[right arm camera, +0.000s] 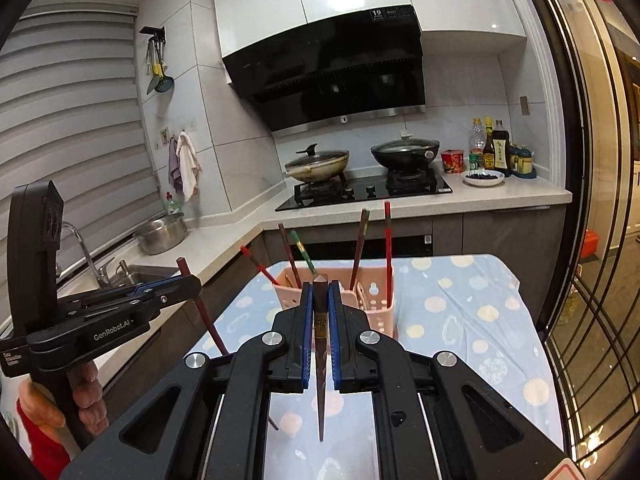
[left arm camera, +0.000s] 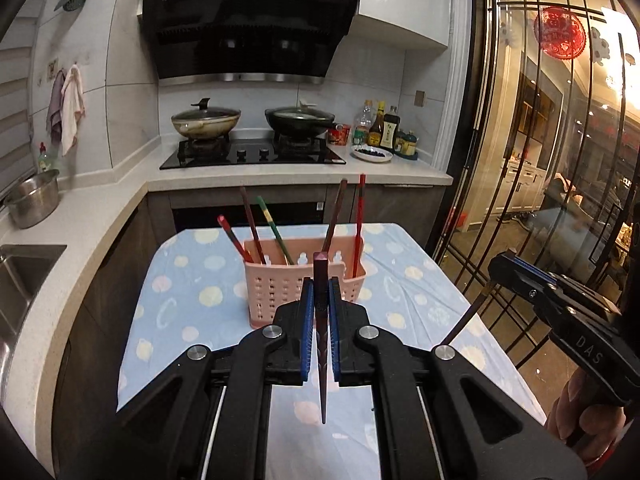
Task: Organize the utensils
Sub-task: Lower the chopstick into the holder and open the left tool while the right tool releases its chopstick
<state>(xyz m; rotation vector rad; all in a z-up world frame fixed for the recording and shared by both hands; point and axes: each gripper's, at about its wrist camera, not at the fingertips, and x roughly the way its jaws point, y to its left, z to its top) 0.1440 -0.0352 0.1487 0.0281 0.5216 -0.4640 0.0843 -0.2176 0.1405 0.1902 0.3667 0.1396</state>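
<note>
A pink perforated utensil basket (left arm camera: 280,292) (right arm camera: 378,306) stands on the table's blue dotted cloth (left arm camera: 192,304), with several chopsticks upright in it. My left gripper (left arm camera: 320,286) is shut on a dark maroon chopstick (left arm camera: 321,360) held above the table in front of the basket. In the right wrist view the left gripper (right arm camera: 194,280) comes in from the left with that chopstick (right arm camera: 208,320) hanging slanted. My right gripper (right arm camera: 320,290) is shut on a brown chopstick with a gold label (right arm camera: 320,328). It shows at the right of the left wrist view (left arm camera: 496,270), its chopstick (left arm camera: 466,318) pointing down.
Behind the table runs a counter with a gas hob (left arm camera: 252,154), two lidded pans, sauce bottles (left arm camera: 384,128) and a small plate. A steel pot (left arm camera: 34,200) and sink (left arm camera: 20,268) lie left. A glass door with black bars (left arm camera: 520,160) closes the right side.
</note>
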